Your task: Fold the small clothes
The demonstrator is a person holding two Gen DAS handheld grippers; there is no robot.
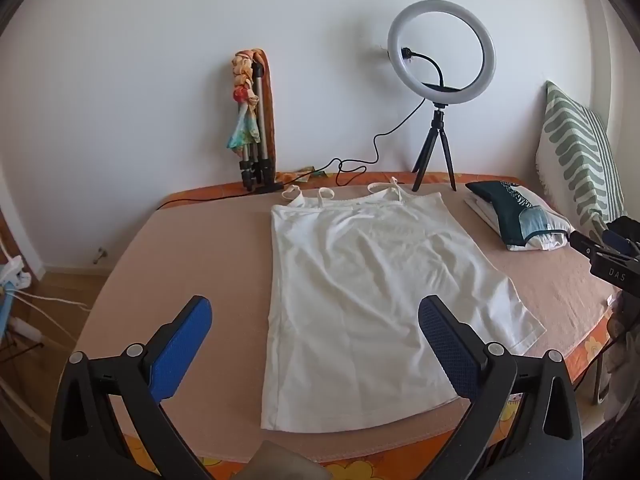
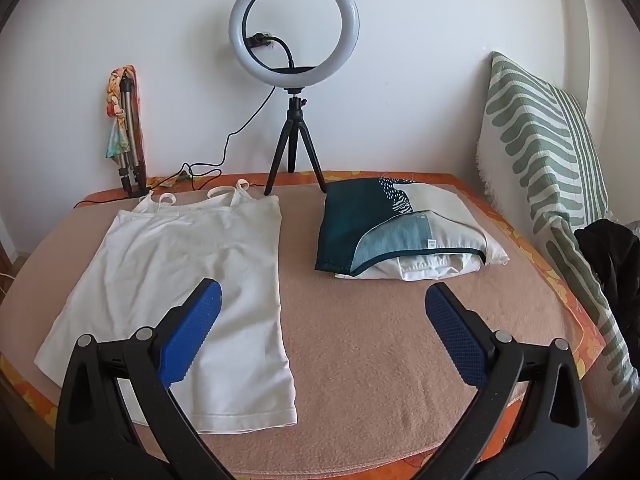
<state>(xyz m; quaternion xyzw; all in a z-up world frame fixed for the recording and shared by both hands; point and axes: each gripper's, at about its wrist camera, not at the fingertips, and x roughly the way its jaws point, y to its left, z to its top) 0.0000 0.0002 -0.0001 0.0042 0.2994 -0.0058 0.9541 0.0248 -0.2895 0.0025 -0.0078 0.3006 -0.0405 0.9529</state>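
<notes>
Both grippers' fingers (image 1: 184, 344) (image 2: 452, 336) wide apart, empty, above camisole (image 1: 360, 288).

A ring light (image 2: 294, 20) on a small black tripod (image 2: 295, 152) stands at the far edge of the bed (image 2: 380, 340), against the white wall (image 1: 160, 60). Its black cable (image 1: 376, 148) trails down and along the bed's far edge. To the left, a folded metal tripod (image 1: 258, 140) leans upright against the wall with a colourful scarf (image 1: 244, 100) draped over it. A green-and-white patterned cushion (image 2: 540, 152) stands propped at the right side. A pinkish blanket (image 2: 360, 360) covers the bed over an orange floral sheet (image 2: 520, 240). White cables (image 1: 44, 300) lie on the wooden floor at left.
</notes>
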